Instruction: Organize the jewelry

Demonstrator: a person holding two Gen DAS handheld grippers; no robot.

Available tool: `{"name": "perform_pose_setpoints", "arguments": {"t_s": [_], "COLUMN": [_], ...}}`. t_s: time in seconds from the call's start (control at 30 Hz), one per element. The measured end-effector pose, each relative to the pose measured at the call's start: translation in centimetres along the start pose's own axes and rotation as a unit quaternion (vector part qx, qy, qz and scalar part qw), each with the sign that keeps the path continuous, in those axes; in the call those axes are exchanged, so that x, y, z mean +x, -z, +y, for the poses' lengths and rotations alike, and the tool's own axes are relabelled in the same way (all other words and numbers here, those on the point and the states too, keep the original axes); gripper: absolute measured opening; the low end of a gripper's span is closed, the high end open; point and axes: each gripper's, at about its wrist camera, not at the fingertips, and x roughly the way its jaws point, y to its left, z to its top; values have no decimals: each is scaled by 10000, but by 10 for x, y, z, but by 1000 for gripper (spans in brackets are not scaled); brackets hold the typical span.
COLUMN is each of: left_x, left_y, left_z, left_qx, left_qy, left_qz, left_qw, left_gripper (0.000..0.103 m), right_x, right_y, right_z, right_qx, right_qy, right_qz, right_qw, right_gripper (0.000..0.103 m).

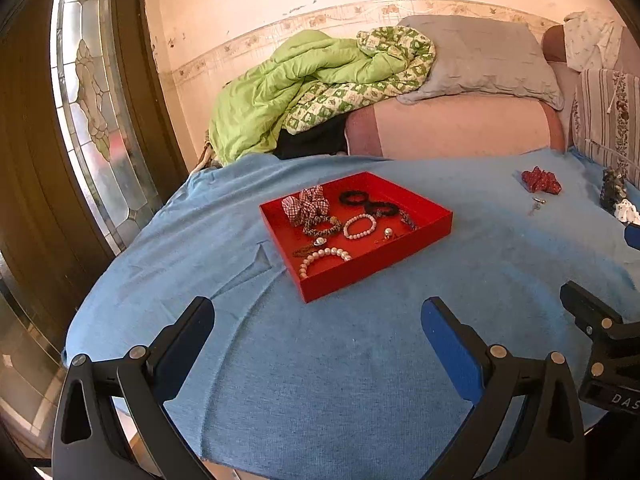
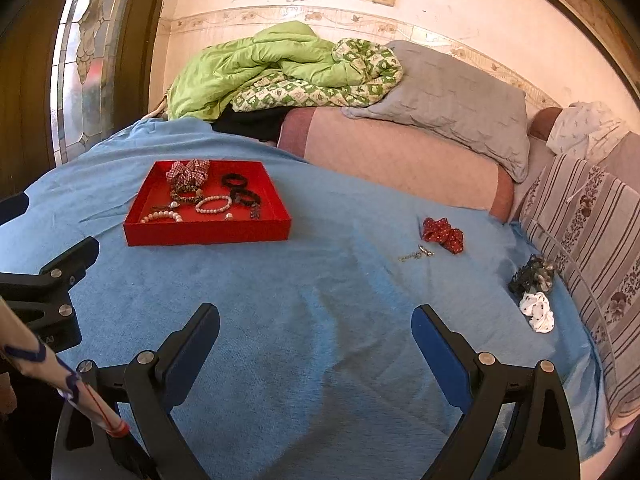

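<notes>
Left wrist view. I am holding the left gripper (image 1: 318,320) low over the near part of the blue cloth (image 1: 360,380), jaws spread wide, nothing between them. I am seeing:
- Red tray (image 1: 372,268), near the middle of the cloth, one corner pointing toward me.
- In it: a plaid scrunchie (image 1: 306,204) at the far left corner, two black hair ties (image 1: 368,202) along the far side, a pink bead bracelet (image 1: 360,227) in the middle, a pearl bracelet (image 1: 324,259) against the near left wall, plus a braided band and small metal pieces I cannot identify.
- Red scrunchie (image 1: 541,181), loose toward the far right edge of the cloth, well apart from the tray.

Right wrist view. I am holding the right gripper (image 2: 316,326) over the near cloth, jaws likewise wide and empty. I am seeing:
- Tray to the far left, contents as listed.
- Red scrunchie at the right, with a small chain (image 2: 416,255) just beside it.
- Dark scrunchie (image 2: 532,276) and white scrunchie (image 2: 538,312), touching, at the right edge.

Status: I am judging the sorting well along. Most pieces are sitting in the tray; four are lying outside it, all on the right.
</notes>
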Motion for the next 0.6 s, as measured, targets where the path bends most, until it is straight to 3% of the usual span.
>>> {"name": "perform_pose_setpoints", "arguments": {"t_s": [0.6], "left_x": [7], "left_y": [0], "left_z": [8], "left_qx": [-199], "left_qy": [-87], "left_qz": [182], "left_qw": [9996], "left_gripper": [103], "right_x": [7], "right_y": [2], "right_z": [5], "right_qx": [-84], "right_qy": [-19], "right_qz": [130], "right_qw": [9999], "right_gripper": [99]}}
